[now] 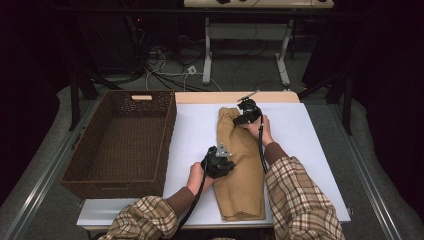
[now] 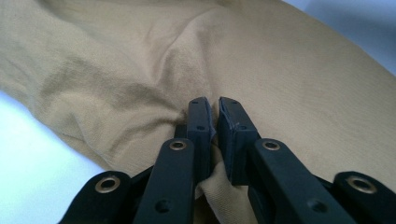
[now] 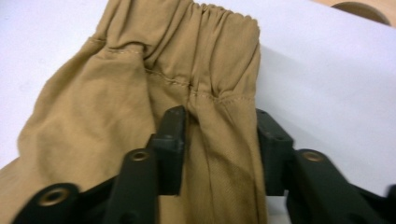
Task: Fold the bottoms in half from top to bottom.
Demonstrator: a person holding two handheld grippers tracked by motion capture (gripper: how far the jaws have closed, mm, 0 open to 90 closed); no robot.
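tan trousers run past frame edges around left gripper; pinched fold hidden between its pads. beside right gripper, pad contact with cloth unclear; person's sleeve cut off at bottom edge.

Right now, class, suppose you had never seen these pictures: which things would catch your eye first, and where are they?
First the tan trousers, folded lengthwise on the white table, their elastic waistband at the far end. Then the two black grippers on them: the left gripper is pinched shut on a fold at mid-length, while the right gripper straddles the cloth just below the waistband. To the left stands a dark wicker basket.
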